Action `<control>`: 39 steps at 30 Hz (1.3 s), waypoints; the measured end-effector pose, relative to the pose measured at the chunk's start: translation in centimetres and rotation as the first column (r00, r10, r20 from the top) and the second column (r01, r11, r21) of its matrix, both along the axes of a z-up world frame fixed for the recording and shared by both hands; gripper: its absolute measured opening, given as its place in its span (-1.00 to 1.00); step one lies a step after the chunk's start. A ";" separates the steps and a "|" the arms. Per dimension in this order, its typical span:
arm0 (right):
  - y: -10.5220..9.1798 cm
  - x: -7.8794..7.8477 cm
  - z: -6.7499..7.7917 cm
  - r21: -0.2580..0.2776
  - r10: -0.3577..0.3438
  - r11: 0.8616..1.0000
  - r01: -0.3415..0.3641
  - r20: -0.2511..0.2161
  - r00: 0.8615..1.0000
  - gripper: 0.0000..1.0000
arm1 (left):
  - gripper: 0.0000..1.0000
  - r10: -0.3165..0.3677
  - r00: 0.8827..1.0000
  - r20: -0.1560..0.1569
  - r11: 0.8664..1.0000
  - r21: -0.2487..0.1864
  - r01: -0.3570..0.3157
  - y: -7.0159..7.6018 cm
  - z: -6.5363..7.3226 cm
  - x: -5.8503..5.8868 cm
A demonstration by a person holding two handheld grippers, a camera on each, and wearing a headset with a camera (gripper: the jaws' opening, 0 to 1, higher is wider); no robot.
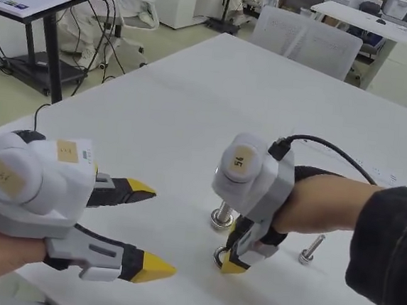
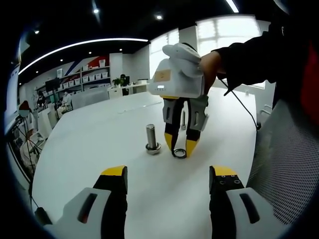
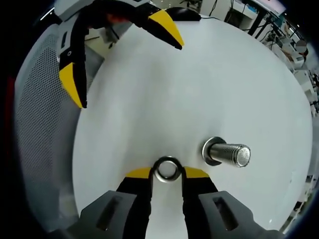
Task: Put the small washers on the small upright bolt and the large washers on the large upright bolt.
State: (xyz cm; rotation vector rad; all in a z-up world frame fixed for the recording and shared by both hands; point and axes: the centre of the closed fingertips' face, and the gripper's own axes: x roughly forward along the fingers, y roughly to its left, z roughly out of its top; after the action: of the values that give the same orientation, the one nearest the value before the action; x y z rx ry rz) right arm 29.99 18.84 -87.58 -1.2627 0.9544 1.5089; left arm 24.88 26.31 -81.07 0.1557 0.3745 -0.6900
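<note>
My right gripper (image 3: 167, 173) is shut on a metal ring washer (image 3: 167, 169), its tips pointing down at the white table (image 1: 193, 109). In the head view the washer (image 1: 219, 255) sits at the table surface between the right gripper's (image 1: 233, 266) tips. The large upright bolt (image 1: 221, 217) stands just behind it; in the right gripper view the large bolt (image 3: 227, 153) is a short way to the right. A small upright bolt (image 1: 309, 251) stands further right. My left gripper (image 1: 151, 226) hovers open and holds nothing, well to the left.
Chairs (image 1: 306, 36) and other desks (image 1: 385, 33) stand beyond the table's far edge. A black cable (image 1: 332, 149) trails from the right gripper across the table. From the left gripper view, the right gripper (image 2: 180, 149) and large bolt (image 2: 152, 139) lie straight ahead.
</note>
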 end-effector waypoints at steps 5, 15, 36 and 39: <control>-0.4 0.4 0.4 0.002 -0.009 1.000 0.009 0.003 1.000 -0.53 | 0.32 -0.003 1.000 -0.003 1.000 -0.002 0.003 -0.1 -0.2 0.2; -0.8 1.0 1.9 0.018 -0.028 0.999 0.028 0.017 0.999 -0.53 | 0.32 -0.008 1.000 -0.003 1.000 -0.006 0.008 -0.1 -0.3 0.3; 0.1 3.3 7.4 0.070 -0.013 0.998 0.005 0.111 0.994 -0.53 | 0.32 -0.010 1.000 -0.003 1.000 -0.016 0.010 -0.1 -0.4 0.7; 0.7 3.5 7.9 0.077 0.001 0.997 -0.010 0.121 0.993 -0.53 | 0.32 -0.008 1.000 -0.002 1.000 -0.019 0.008 -0.1 -0.4 0.8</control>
State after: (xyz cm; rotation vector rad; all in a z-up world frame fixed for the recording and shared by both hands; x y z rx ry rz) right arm 33.52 19.55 -79.64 -1.2858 0.8071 1.4429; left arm 25.66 26.20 -81.47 0.1389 0.3695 -0.7017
